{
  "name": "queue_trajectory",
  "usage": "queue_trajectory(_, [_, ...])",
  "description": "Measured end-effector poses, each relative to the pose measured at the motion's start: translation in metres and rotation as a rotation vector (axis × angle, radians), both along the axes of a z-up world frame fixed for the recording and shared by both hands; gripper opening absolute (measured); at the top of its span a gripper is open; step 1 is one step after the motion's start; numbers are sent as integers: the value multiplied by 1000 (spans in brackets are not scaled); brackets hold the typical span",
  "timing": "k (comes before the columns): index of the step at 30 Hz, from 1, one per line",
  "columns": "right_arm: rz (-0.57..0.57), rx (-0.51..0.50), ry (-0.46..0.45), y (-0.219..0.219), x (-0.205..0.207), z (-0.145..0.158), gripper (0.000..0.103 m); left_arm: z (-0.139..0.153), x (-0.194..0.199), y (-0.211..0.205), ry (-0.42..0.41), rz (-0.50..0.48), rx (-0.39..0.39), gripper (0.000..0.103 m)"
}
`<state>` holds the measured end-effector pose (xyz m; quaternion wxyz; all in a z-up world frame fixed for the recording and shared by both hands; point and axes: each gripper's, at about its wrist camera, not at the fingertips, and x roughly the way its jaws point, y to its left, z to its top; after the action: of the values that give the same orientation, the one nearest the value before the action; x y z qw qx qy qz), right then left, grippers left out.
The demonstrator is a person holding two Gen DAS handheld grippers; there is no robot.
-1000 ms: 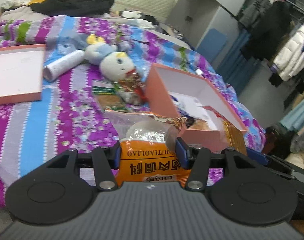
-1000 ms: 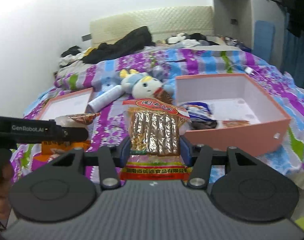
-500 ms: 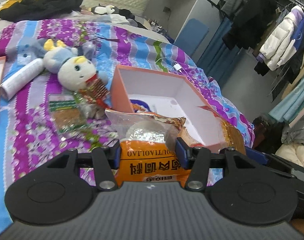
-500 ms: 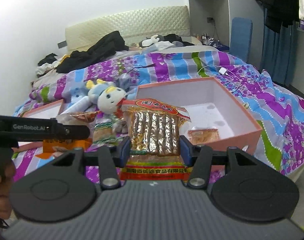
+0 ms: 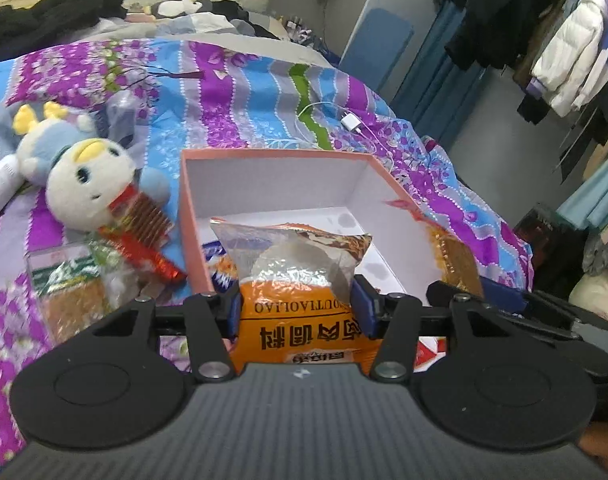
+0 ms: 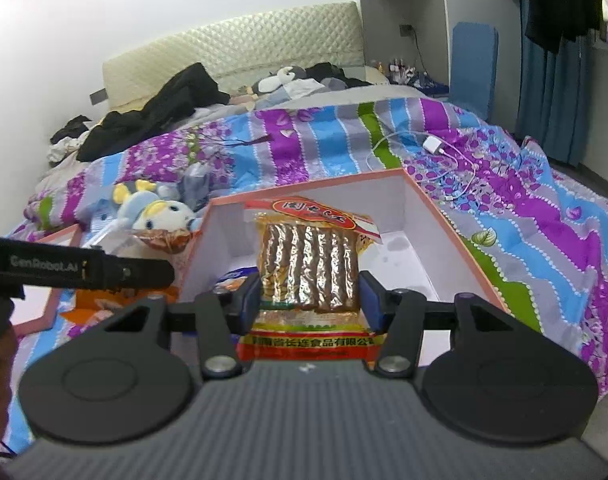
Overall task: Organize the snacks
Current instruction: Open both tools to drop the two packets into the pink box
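On the far left of the bed [image 5: 264, 80], with its striped purple-and-blue floral quilt, a round plush toy [image 5: 84, 180] lies beside crinkly clear-wrapped snack packs [image 5: 72, 280] and a ridged red-edged packet [image 5: 144, 228], all just left of the box. The salmon-pink cardboard box [image 5: 272, 154], square-walled and white inside, sits open toward the bed's right edge. Over its near wall the left tongs [image 5: 296, 308] are clamped about halfway on an orange seasoning bag [image 5: 300, 320], glossy plastic with a crumpled clear-and-foil top poking out ahead of the blue pads. In the right wrist view the right tongs [image 6: 309, 304] are likewise pinched at a middling width on a flat vacuum-sealed pack [image 6: 309, 264] of brown ribbed sticks, shiny film with a red-and-yellow label, held over the box's near wall with its top end above the white floor. A blue-and-white packet [image 6: 234, 278] lies inside the box by the near left corner. A white charger [image 6: 433, 145] and cable trail on the quilt beyond the box's far right corner.
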<state>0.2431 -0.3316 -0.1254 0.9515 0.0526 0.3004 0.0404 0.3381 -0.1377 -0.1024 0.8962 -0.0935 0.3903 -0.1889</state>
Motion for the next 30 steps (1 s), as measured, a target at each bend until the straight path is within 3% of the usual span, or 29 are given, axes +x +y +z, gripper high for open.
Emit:
queue_trajectory(7, [-33,17,59,-15,31,-31,59,-25,38,-11,29,-33,7,58])
queue_trajectory(11, [-51,35,92,-16,35,-40,75,-30,42,-9,32,-20,10,72])
queue_trajectory(17, [-63,44,89,-12,23,-36,78,-20,24,3,-2,-2,12,75])
queue_trajectory(30, [-40,30,-35,22,-40,15,78,28,-61,46,-87,24,-6,75])
